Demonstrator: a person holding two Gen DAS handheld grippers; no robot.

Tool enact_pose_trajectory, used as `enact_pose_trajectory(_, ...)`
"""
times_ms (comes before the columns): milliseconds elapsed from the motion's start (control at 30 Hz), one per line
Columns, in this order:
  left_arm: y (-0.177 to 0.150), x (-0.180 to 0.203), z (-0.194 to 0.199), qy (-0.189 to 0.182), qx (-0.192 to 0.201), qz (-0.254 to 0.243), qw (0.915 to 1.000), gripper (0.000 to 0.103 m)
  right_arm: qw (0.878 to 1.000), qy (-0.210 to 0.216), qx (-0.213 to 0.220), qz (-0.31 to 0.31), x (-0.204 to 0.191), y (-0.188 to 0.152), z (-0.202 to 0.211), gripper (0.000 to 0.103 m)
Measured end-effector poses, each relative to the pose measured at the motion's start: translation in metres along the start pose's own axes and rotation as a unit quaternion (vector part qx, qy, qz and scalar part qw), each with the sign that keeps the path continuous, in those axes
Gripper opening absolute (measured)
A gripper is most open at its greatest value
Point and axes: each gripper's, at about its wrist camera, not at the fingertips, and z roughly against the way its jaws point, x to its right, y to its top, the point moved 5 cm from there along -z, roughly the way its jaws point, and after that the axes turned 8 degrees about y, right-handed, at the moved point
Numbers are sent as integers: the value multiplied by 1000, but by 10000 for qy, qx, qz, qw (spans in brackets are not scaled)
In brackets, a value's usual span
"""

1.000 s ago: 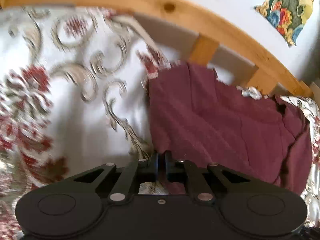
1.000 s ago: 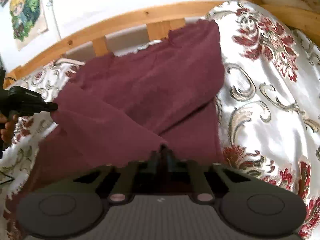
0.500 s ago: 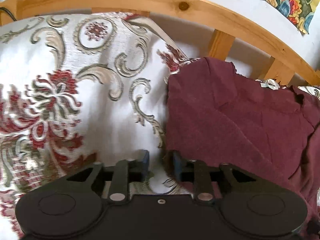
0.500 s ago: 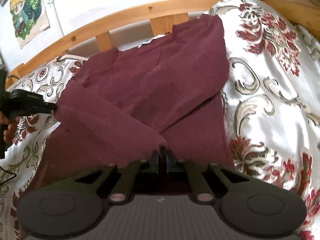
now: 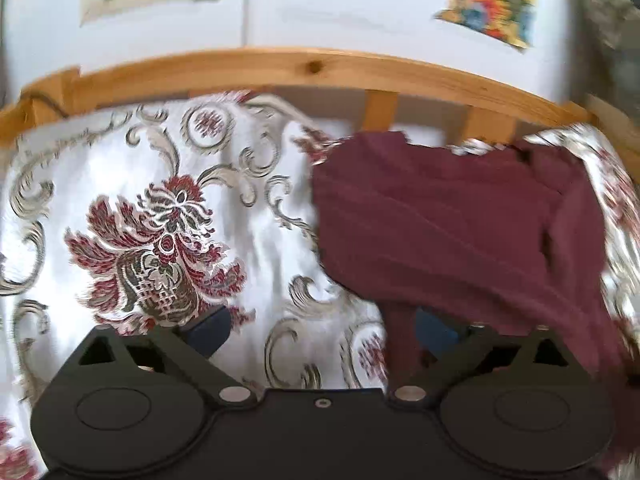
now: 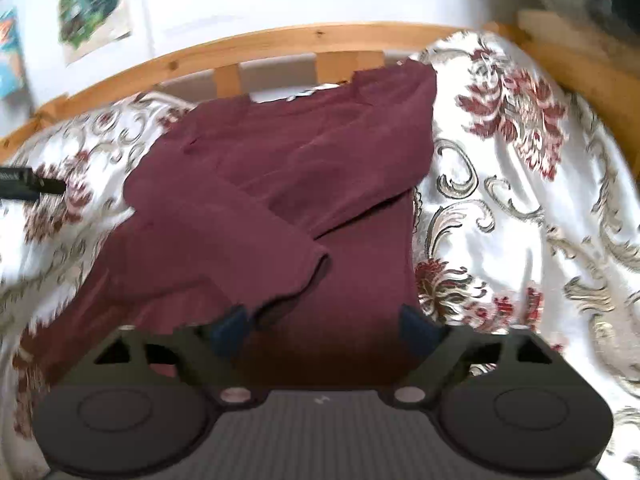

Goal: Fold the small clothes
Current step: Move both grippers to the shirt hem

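Note:
A maroon garment (image 6: 288,200) lies on the floral bedspread with both sleeves folded across its body. In the left wrist view it (image 5: 448,224) fills the right side. My left gripper (image 5: 320,328) is open and empty, above the bedspread at the garment's left edge; its right finger is partly hidden by the cloth. My right gripper (image 6: 326,324) is open and empty, just above the garment's lower part, with a folded sleeve end (image 6: 304,276) lying free in front of its left finger. The left gripper's tip (image 6: 40,186) shows at the far left of the right wrist view.
A white bedspread with red flowers and grey scrolls (image 5: 160,232) covers the bed (image 6: 520,208). A wooden headboard rail (image 5: 312,68) with slats runs along the back (image 6: 280,44). Colourful pictures (image 5: 492,4) hang on the white wall.
Both grippers have opened and let go of the garment. The sleeve the right gripper held now lies on the garment. Both grippers have pulled back and up.

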Motion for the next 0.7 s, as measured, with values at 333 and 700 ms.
enact_pose_trajectory(333, -59, 11, 53, -394, -176, -617, 9972, 102, 9916, -32, -439, 1212, -41, -30, 41, 103)
enact_pose_trajectory(700, -133, 36, 55, -450, 30, -2033, 9781, 102, 9795, -210, -1103, 1673, -54, -67, 38, 103)
